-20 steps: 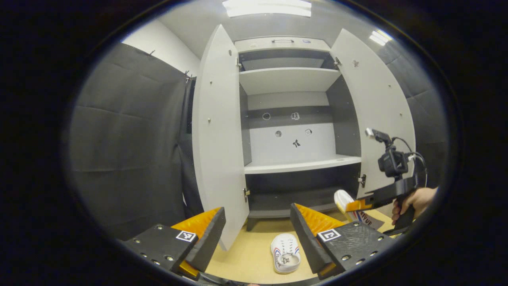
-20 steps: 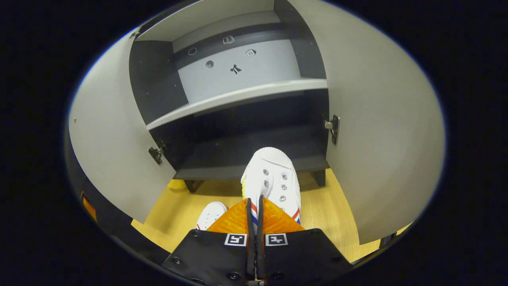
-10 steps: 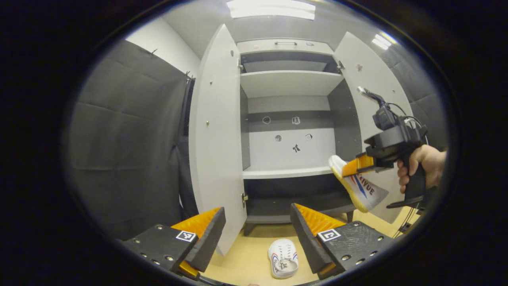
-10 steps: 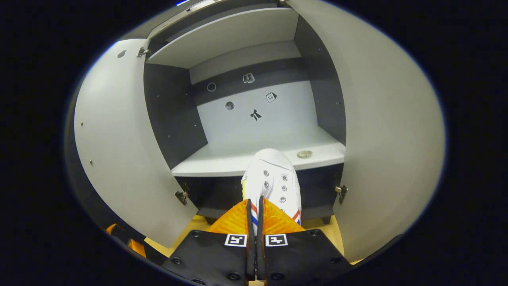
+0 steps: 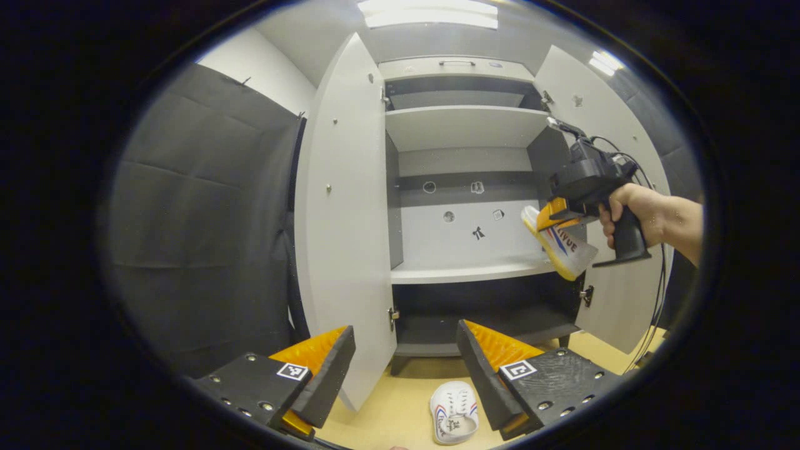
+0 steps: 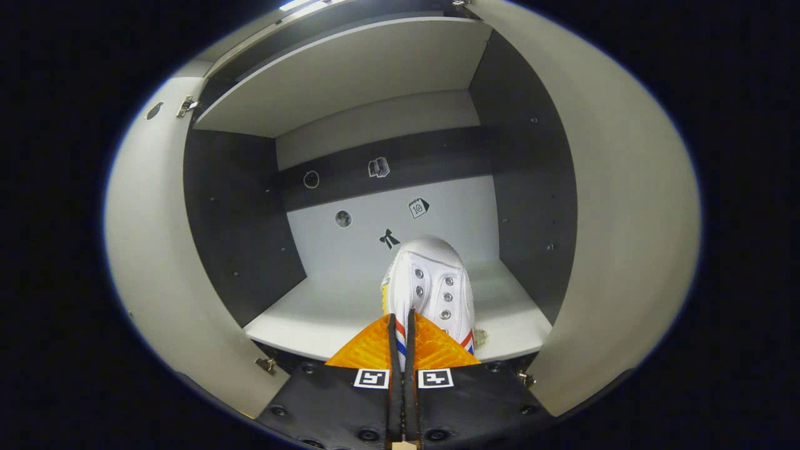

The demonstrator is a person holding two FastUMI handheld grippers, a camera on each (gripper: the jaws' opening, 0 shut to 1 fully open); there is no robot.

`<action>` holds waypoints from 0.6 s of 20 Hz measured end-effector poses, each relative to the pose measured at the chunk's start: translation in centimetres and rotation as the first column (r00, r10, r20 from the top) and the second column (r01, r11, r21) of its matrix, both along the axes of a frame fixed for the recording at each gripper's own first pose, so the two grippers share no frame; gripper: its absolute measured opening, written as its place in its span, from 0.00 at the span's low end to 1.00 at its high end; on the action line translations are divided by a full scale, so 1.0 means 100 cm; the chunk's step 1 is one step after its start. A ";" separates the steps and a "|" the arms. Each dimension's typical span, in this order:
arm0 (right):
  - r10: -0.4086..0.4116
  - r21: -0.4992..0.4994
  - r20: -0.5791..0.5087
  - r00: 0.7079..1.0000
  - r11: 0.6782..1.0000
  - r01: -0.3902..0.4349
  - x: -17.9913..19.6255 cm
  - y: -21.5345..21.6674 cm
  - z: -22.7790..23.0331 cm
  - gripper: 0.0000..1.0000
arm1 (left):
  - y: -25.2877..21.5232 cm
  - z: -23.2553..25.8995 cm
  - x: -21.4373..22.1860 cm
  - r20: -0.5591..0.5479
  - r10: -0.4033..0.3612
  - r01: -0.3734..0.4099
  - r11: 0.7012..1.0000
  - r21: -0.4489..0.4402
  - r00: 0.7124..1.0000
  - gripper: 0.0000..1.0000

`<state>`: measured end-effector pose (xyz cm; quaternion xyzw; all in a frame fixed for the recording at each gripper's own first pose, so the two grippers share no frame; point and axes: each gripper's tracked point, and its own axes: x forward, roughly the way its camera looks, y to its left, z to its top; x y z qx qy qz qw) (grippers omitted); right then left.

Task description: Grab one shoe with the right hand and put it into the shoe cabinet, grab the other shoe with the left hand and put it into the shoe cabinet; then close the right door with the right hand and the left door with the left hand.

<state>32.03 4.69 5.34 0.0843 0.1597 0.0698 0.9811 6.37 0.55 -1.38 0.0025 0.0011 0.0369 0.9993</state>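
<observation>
While right claw (image 6: pixel 400 325) pinches shoe (image 6: pixel 430 284) (toe toward cabinet (image 6: pixel 375 219)), left claw (image 5: pixel 403 356) wide

The shoe (image 5: pixel 558 240) bears blue slanted capitals on its side, too blurred to read surely, and the other shoe (image 5: pixel 453 422) has a dark print on its insole that cannot be read. Of the small stickers (image 6: pixel 419 207) on the cabinet's back wall (image 6: pixel 450 219), one looks like a calendar leaf with the number 10. Square black-and-white code markers (image 5: pixel 292 371) sit on the fingers of the left gripper (image 5: pixel 405 331) and the right gripper (image 6: pixel 400 322), with no letters on them.
</observation>
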 end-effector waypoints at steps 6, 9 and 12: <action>-0.042 -0.062 -0.042 0.998 0.997 0.039 0.070 -0.004 -0.007 0.02 | 0.001 -0.009 0.010 -0.029 0.025 -0.025 1.000 -0.011 0.999 1.00; -0.058 -0.080 -0.084 0.995 0.995 0.051 0.087 -0.001 -0.024 0.03 | 0.005 -0.013 0.010 -0.042 0.043 -0.043 0.999 -0.006 0.998 0.94; -0.076 -0.104 -0.119 0.990 0.993 0.064 0.097 -0.002 -0.039 0.04 | 0.009 -0.016 0.012 -0.058 0.055 -0.055 0.998 -0.008 0.997 0.94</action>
